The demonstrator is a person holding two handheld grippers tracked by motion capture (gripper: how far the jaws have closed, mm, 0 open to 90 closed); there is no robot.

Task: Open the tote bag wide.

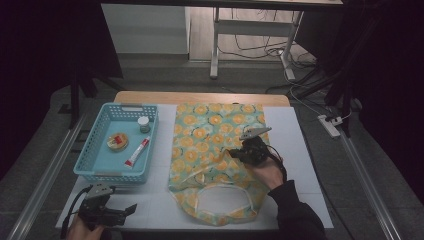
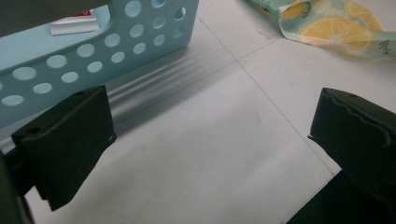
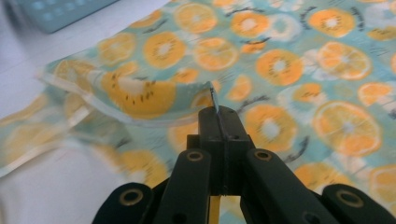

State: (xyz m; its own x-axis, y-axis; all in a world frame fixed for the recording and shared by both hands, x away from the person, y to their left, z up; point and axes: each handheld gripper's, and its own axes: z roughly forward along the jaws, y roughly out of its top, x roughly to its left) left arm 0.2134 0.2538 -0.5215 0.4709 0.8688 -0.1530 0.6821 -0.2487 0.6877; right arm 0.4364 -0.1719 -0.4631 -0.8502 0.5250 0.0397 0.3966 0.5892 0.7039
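high view: bag flat on table, right gripper over it, basket left | left gripper view: jaws spread, empty | right gripper view: jaws pinching bag edge

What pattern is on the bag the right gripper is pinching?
Orange slices on pale teal; the bag shows best in the right gripper view.
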